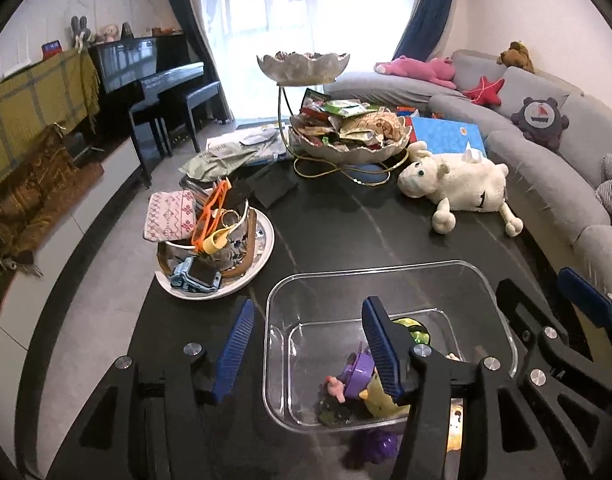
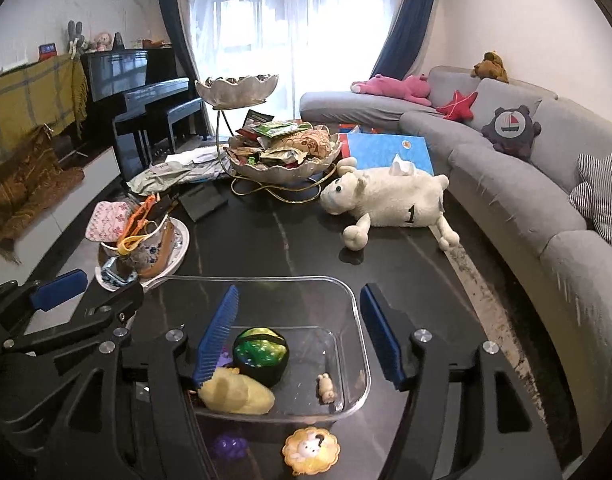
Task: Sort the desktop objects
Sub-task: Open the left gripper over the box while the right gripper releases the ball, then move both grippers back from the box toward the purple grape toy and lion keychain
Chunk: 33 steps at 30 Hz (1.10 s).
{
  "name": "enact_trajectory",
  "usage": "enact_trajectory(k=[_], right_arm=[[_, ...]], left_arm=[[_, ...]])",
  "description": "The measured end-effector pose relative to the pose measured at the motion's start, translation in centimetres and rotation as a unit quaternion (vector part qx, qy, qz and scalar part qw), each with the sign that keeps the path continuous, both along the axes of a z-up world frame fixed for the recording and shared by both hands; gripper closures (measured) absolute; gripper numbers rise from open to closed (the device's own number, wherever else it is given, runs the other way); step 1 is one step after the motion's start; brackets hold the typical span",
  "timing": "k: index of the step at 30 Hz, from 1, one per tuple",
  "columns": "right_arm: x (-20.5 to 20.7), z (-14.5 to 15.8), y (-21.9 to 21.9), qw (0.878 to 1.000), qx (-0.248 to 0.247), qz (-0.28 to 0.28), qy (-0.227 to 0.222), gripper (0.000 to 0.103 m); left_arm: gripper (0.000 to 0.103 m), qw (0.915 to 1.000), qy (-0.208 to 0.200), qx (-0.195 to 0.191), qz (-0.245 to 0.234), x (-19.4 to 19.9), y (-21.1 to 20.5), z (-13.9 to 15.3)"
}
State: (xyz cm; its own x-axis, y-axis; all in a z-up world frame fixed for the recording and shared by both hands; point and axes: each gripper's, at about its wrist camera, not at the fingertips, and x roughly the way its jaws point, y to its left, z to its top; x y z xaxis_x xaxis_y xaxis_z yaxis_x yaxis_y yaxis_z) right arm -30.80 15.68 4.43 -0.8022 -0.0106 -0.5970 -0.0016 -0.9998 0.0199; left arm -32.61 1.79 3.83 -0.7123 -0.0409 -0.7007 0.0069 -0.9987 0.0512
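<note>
Grippers, left (image 1: 306, 350) and right (image 2: 300, 334), are hovering part-open and empty above clear bin (image 2: 346, 292) holding small toys on counter (image 2: 386, 260).

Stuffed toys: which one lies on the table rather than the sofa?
The white sheep, marked with a 1, lies on its side on the dark table. The pink plush, red star and brown bear are on the sofa.

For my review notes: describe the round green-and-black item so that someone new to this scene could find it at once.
Start at the clear plastic bin on the dark table, nearest the camera. The round black container with a glittery green top sits inside it, just behind the yellow plush toy. It is the only shiny green thing there.
</note>
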Motion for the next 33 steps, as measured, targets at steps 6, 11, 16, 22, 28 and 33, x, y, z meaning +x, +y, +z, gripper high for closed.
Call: enact_trajectory(k=[6,11,16,22,28,33], right_arm=[[2.9,1.8,0.0,1.0,0.0,0.004,0.018,0.042],[5.6,3.3,-0.1,0.999,0.003,0.008,0.04,0.042],[8.4,4.6,-0.1,0.998,0.007,0.006,0.061,0.042],[10.4,5.1,-0.1,0.998,0.01,0.003,0.068,0.042],[11.7,3.8,0.0,0.999,0.009,0.003,0.053,0.042],[12.1,2.2,0.4,0.999,0.002,0.003,0.034,0.042]], left_arm=[[0.05,0.9998,0.017,-0.001,-0.003,2.9,-0.1,1.8],[0.05,0.999,0.044,-0.011,-0.003,6.0,0.0,3.6],[0.05,0.9977,0.066,-0.014,-0.005,8.7,0.2,4.8],[0.05,0.9968,0.078,-0.014,-0.007,10.9,0.3,5.2],[0.05,0.9978,0.064,-0.016,-0.01,11.9,0.5,3.9],[0.05,0.9983,0.05,-0.026,-0.016,12.3,1.1,2.4]])
